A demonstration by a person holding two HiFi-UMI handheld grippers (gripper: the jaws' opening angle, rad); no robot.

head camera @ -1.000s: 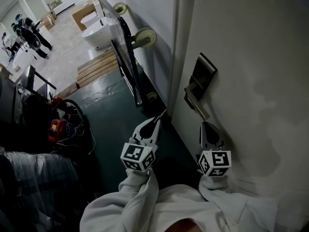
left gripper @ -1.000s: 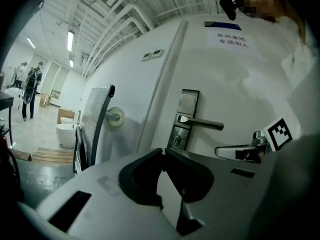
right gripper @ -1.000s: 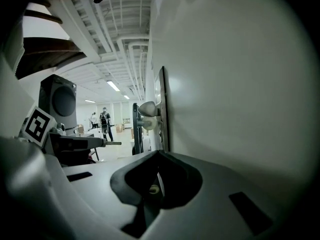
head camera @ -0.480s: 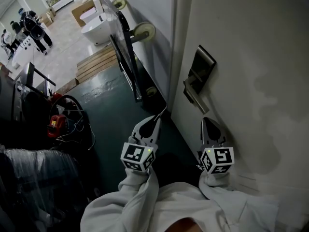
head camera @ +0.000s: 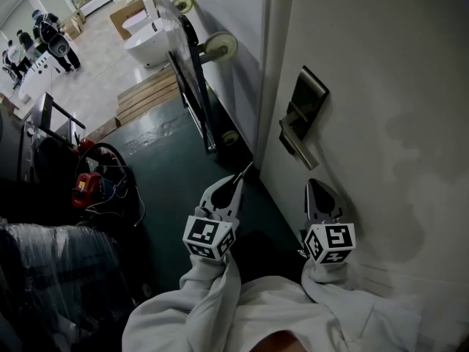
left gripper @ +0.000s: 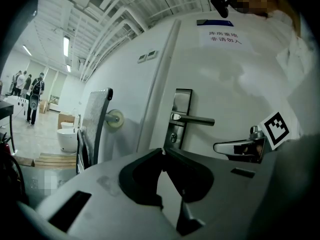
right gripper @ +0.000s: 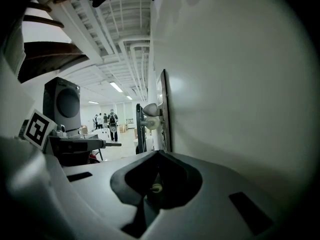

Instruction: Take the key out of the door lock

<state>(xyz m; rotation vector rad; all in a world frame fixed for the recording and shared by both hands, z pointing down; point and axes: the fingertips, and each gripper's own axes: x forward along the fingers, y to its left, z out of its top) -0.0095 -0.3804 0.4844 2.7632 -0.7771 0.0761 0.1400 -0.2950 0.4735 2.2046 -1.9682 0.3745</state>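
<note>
We read the door sign (left gripper: 225, 38): 库房重地 / 非请勿入. Left gripper (head camera: 236, 183) is clenched on a thin key (head camera: 246, 172). Right gripper (head camera: 314, 189) is clenched with nothing in it.

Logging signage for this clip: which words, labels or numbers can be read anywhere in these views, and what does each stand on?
"库房重地 非请勿入": two lines on the paper notice high on the door, in the left gripper view.
Blue strip above that notice: too small to read.
Nothing else legible in any view.
</note>
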